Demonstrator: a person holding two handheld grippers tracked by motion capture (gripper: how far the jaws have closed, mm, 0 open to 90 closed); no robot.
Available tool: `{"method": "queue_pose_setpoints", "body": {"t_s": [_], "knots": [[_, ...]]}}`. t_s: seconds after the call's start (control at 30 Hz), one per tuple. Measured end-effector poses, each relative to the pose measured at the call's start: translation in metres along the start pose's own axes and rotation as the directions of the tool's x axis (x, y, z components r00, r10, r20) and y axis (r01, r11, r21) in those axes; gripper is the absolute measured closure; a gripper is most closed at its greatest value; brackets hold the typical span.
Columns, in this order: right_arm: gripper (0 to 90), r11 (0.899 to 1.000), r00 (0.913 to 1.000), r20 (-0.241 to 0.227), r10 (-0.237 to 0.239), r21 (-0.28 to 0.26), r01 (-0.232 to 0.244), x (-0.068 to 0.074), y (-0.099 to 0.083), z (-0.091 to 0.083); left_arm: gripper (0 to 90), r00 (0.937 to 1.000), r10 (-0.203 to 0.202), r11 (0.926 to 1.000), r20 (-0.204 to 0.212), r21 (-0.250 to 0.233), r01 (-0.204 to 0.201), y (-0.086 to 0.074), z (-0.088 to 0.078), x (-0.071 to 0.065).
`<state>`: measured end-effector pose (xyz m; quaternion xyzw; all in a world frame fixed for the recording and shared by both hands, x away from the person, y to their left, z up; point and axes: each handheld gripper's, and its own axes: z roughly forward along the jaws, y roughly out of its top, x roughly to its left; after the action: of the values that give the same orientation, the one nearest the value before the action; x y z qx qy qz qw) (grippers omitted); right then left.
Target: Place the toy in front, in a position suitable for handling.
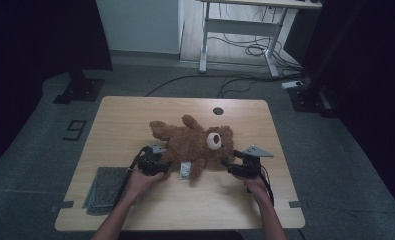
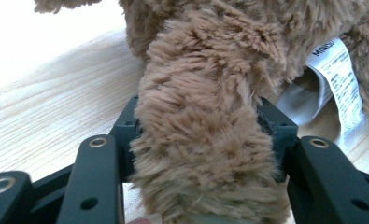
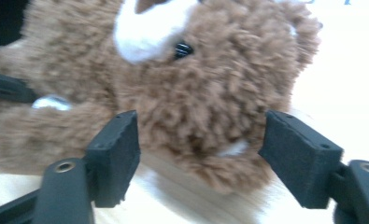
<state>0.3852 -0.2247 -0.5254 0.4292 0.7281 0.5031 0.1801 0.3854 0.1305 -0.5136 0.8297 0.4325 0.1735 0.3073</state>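
Looking at it from the near edge outward, roughly:
Left gripper: black jaws pinching one fuzzy limb of the brown plush teddy bear; in the left gripper view the pads press into the fur from both sides.
Right gripper: jaws spread apart, nothing squeezed. In the right gripper view the bear's head sits between and beyond the pads, with a gap on each side.
Grey mat: flat square of dark grey fabric at the near left corner of the table, well apart from the bear.
Bear: lying flat in the middle of the light wooden table, head toward the right gripper, limbs splayed. Shaggy tan-brown fur, white muzzle, small black bead eye.
Label: white sewn-in tag with small print, sticking out from the bear's underside, resting on the wood.
Table hole: small dark round opening past the bear.
Far back: white-legged desk with cables on the floor.
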Motion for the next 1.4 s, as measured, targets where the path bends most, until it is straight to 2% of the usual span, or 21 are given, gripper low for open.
{"method": "queue_pose_setpoints", "body": {"t_s": [0.1, 0.27, 0.33, 0.47, 0.5, 0.53, 0.57, 0.63, 0.7, 0.77, 0.87, 0.9, 0.93, 0.97, 1.03, 1.1, 1.3, 1.37, 1.4], "knots": [[23.4, 1.000, 0.9999, 0.010, 0.005, 0.026, -0.005, -0.004, -0.002, 0.008, 46.3, 1.0000, 0.000, 1.0000, -0.003, 0.004, 0.000, 0.001, 0.000, -0.001], [25.5, 0.999, 0.9999, 0.008, 0.008, 0.044, -0.009, -0.006, -0.003, 0.016, 46.0, 1.0000, -0.007, 1.0000, -0.002, 0.004, 0.007, 0.001, 0.000, -0.001], [30.1, 0.998, 0.9996, -0.005, 0.026, 0.052, -0.026, -0.008, -0.005, 0.020, 45.9, 1.0000, -0.006, 1.0000, -0.003, 0.004, 0.006, 0.001, 0.000, -0.001], [34.5, 0.999, 0.9998, -0.007, 0.020, 0.051, -0.019, -0.009, -0.005, 0.022, 45.6, 1.0000, -0.005, 1.0000, -0.005, 0.001, 0.005, 0.001, 0.001, -0.001], [41.9, 0.998, 0.9997, -0.010, 0.024, 0.055, -0.023, -0.009, -0.006, 0.022, 45.5, 1.0000, -0.004, 1.0000, -0.005, 0.000, 0.004, 0.001, 0.001, -0.002], [41.9, 0.998, 0.9997, -0.010, 0.024, 0.055, -0.023, -0.009, -0.006, 0.022, 45.4, 1.0000, -0.004, 1.0000, -0.005, 0.000, 0.004, 0.001, 0.001, -0.002], [49.9, 0.998, 0.9997, -0.014, 0.020, 0.058, -0.019, -0.010, -0.007, 0.022, 45.1, 1.0000, -0.003, 1.0000, -0.007, -0.001, 0.003, 0.001, 0.001, -0.002], [52.7, 0.998, 0.9997, -0.013, 0.020, 0.058, -0.019, -0.010, -0.007, 0.022, 44.7, 1.0000, -0.002, 1.0000, -0.009, -0.003, 0.002, 0.001, 0.001, -0.003], [56.3, 0.998, 0.9998, -0.008, 0.016, 0.064, -0.015, -0.008, -0.007, 0.021, 42.7, 0.9999, 0.001, 0.9999, -0.013, -0.012, -0.001, 0.000, 0.000, -0.003], [58.8, 0.997, 0.9999, 0.009, -0.010, 0.074, 0.009, -0.005, -0.006, 0.020, 37.1, 0.9999, 0.005, 0.9997, -0.016, -0.024, -0.005, -0.001, -0.003, -0.004], [59.5, 0.997, 0.9998, 0.010, -0.016, 0.080, 0.016, -0.003, -0.006, 0.019, 34.7, 0.9995, 0.010, 0.9976, -0.030, -0.068, -0.012, -0.002, -0.014, -0.004], [59.7, 0.997, 0.9999, 0.007, -0.013, 0.080, 0.012, -0.003, -0.006, 0.018, 32.5, 0.9989, 0.012, 0.9954, -0.045, -0.094, -0.017, -0.003, -0.023, -0.004], [59.7, 0.997, 0.9999, 0.007, -0.013, 0.080, 0.012, -0.003, -0.006, 0.018, 31.5, 0.9989, 0.012, 0.9954, -0.045, -0.094, -0.017, -0.003, -0.023, -0.004], [59.9, 0.997, 1.0000, 0.006, -0.008, 0.078, 0.008, -0.003, -0.007, 0.017, 29.9, 0.9984, 0.012, 0.9939, -0.056, -0.108, -0.018, -0.005, -0.031, -0.004], [59.9, 0.997, 1.0000, 0.005, -0.007, 0.079, 0.007, -0.003, -0.007, 0.017, 29.3, 0.9984, 0.012, 0.9926, -0.056, -0.120, -0.018, -0.007, -0.036, -0.004], [60.1, 0.997, 1.0000, -0.001, -0.005, 0.077, 0.005, -0.002, -0.008, 0.016, 28.0, 0.9996, 0.009, 0.9883, -0.028, -0.152, -0.013, -0.012, -0.048, -0.001], [60.2, 0.997, 0.9999, -0.016, 0.000, 0.082, 0.001, -0.001, -0.009, 0.012, 27.5, 0.9999, -0.006, 0.9849, -0.012, -0.173, 0.003, -0.024, -0.065, 0.002], [60.2, 0.997, 0.9998, -0.019, -0.002, 0.078, 0.004, -0.001, -0.010, 0.010, 27.6, 0.9999, -0.008, 0.9841, -0.015, -0.178, 0.005, -0.029, -0.071, 0.002], [60.2, 0.997, 0.9998, -0.020, -0.005, 0.076, 0.006, -0.001, -0.011, 0.010, 27.5, 0.9995, -0.006, 0.9834, -0.031, -0.181, 0.000, -0.035, -0.076, 0.003]]}}
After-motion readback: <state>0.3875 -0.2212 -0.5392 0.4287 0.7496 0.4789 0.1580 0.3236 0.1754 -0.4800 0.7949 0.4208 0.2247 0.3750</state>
